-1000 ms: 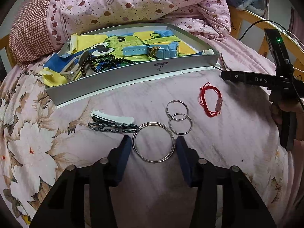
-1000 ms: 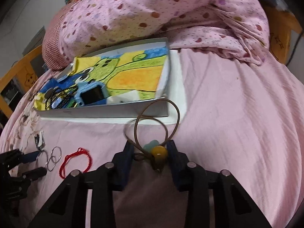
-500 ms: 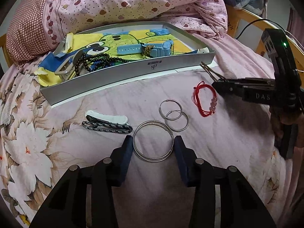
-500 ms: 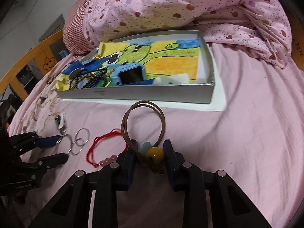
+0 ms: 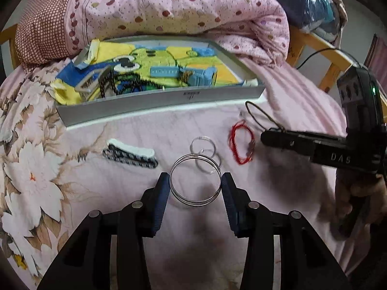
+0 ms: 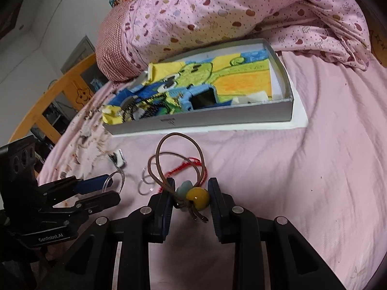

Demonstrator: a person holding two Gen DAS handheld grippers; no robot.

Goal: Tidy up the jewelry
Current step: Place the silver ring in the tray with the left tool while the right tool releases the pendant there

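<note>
- The left gripper [image 5: 196, 188] has its jaws partly spread, pinching a large silver bangle [image 5: 195, 179] by its two sides; each blue pad meets the ring's edge.
- The bangle is a stack of thin metal hoops. It sits between the fingertips above the pink sheet [image 5: 150, 130].
- The right gripper [image 6: 191, 194] pinches a brown cord bracelet [image 6: 180, 159] at its beads, jaws close together. A yellow bead [image 6: 197, 198] and a pale green one sit between the pads.
- The cord's two loops stand up ahead of the fingertips, and its ends hang down behind the beads.
- Two small hoops [image 5: 205, 153] lie overlapping on the sheet just beyond the bangle. A red string bracelet [image 5: 241, 145] lies to their right, near the right gripper's tips.
- Two hair clips [image 5: 130, 154], one white and one dark patterned, lie side by side to the left of the bangle.
- A grey box [image 5: 154, 101] stands further back against the quilt [image 5: 183, 7]. It holds a blue watch [image 6: 202, 97] and black beads [image 5: 108, 82] on a cartoon drawing.
</note>
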